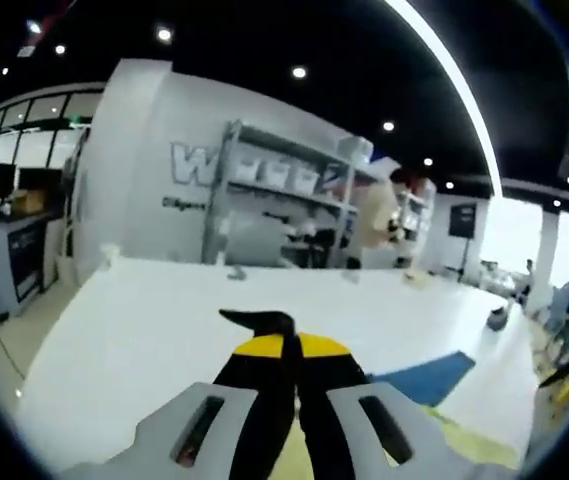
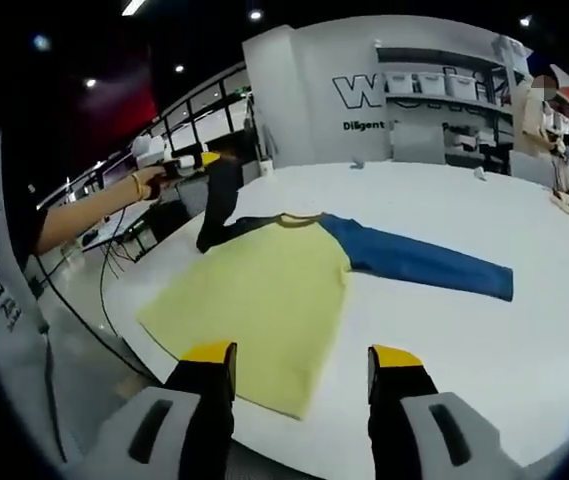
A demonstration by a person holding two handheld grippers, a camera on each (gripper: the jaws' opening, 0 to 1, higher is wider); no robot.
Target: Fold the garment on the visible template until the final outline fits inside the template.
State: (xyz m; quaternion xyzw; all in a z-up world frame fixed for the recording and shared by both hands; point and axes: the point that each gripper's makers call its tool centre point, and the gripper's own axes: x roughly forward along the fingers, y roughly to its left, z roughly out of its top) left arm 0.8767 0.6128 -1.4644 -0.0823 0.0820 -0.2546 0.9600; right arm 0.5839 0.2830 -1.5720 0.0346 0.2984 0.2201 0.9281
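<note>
A shirt with a pale yellow body [image 2: 264,300] lies flat on the white table [image 2: 484,340]. Its blue sleeve [image 2: 424,262] stretches out to the right. Its black sleeve [image 2: 219,200] is lifted off the table by my left gripper [image 2: 196,160], held in a person's hand. In the left gripper view, my left gripper [image 1: 284,345] is shut on the black sleeve [image 1: 262,322], with the blue sleeve [image 1: 429,378] lying beyond on the right. My right gripper [image 2: 302,355] hovers open above the shirt's near hem, nothing between its jaws.
The table's near edge [image 2: 164,375] curves just beyond the shirt hem, with floor and cables [image 2: 94,320] below. Small items [image 2: 479,172] sit at the table's far side. Shelving [image 1: 284,190] and a person [image 1: 379,215] stand behind the table.
</note>
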